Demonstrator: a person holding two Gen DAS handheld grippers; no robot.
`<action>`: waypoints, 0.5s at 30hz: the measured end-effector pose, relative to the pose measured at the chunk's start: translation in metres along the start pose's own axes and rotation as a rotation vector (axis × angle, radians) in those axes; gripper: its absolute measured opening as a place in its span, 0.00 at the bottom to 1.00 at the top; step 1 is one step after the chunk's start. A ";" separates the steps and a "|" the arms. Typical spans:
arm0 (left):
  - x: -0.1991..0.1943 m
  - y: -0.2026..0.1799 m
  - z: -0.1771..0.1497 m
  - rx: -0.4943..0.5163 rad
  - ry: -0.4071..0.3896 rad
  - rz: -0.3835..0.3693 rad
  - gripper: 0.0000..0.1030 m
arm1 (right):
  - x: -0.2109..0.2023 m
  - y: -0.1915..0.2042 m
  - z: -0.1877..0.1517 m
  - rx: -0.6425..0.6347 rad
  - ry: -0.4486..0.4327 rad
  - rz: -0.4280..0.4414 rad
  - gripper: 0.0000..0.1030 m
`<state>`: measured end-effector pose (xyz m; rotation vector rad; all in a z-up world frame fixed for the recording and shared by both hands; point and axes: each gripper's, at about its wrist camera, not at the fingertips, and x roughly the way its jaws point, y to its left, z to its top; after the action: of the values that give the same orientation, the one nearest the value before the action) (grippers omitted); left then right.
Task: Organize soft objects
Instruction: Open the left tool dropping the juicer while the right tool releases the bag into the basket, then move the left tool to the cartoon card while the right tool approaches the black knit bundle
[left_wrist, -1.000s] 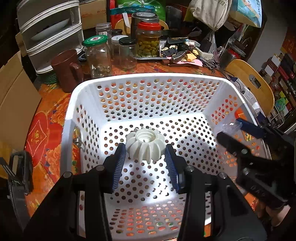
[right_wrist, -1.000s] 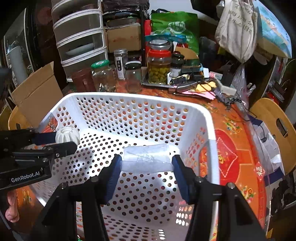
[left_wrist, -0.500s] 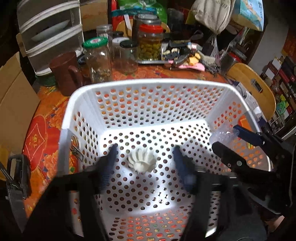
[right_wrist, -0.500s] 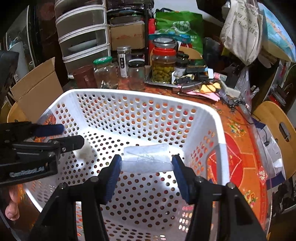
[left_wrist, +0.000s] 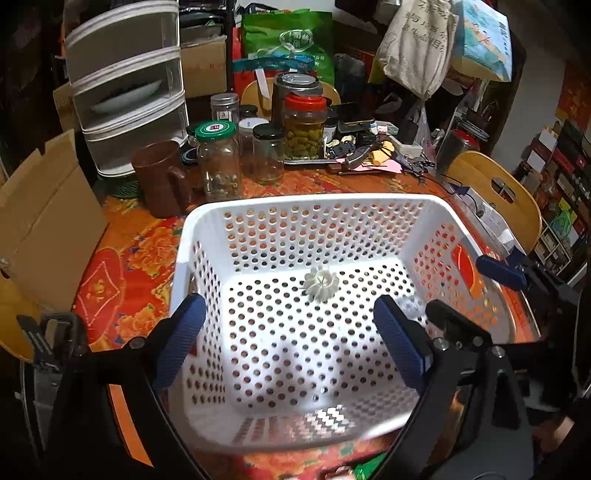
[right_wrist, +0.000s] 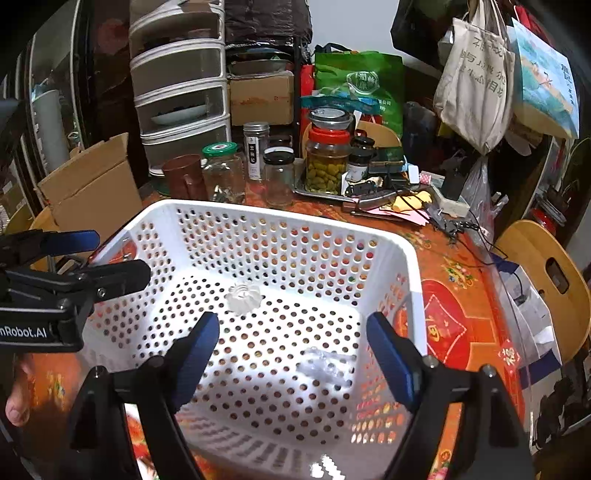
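A white perforated basket (left_wrist: 306, 201) (right_wrist: 413, 258) stands on the table. A white ribbed round object (left_wrist: 320, 284) (right_wrist: 242, 297) lies on its floor. A clear wrapped soft packet (right_wrist: 325, 365) lies blurred on the floor nearer the right wall. My left gripper (left_wrist: 291, 343) hovers above the basket, jaws opening wide, nothing between them. My right gripper (right_wrist: 291, 350) also hangs above the basket, jaws opening, with the packet below them and free of the pads. In the left wrist view the right gripper (left_wrist: 463, 295) shows at the right edge.
Glass jars (left_wrist: 218, 158) (right_wrist: 327, 162), a brown mug (left_wrist: 159, 177) and small clutter crowd the table behind the basket. A cardboard box (left_wrist: 40, 221) stands left, a wooden chair (left_wrist: 491, 192) right, plastic drawers (right_wrist: 181, 92) at the back. A person's fingers (right_wrist: 14, 402) show at the left edge.
Both grippers let go and opened wide. The ribbed object dropped to the basket floor, then the wrapped packet fell. Both grippers rose and drew back from the basket.
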<state>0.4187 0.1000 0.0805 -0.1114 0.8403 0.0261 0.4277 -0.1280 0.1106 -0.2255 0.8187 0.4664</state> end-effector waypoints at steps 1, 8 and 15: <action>-0.006 0.001 -0.004 0.003 -0.005 0.010 0.88 | -0.005 0.000 -0.002 0.005 -0.009 0.001 0.79; -0.076 0.013 -0.081 0.017 -0.066 0.031 0.92 | -0.071 0.002 -0.061 0.018 -0.063 0.040 0.83; -0.111 0.031 -0.206 -0.043 -0.100 -0.019 0.97 | -0.109 0.014 -0.178 0.039 -0.087 0.040 0.84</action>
<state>0.1896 0.1111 0.0238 -0.1569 0.7394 0.0315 0.2412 -0.2156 0.0730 -0.1520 0.7476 0.4943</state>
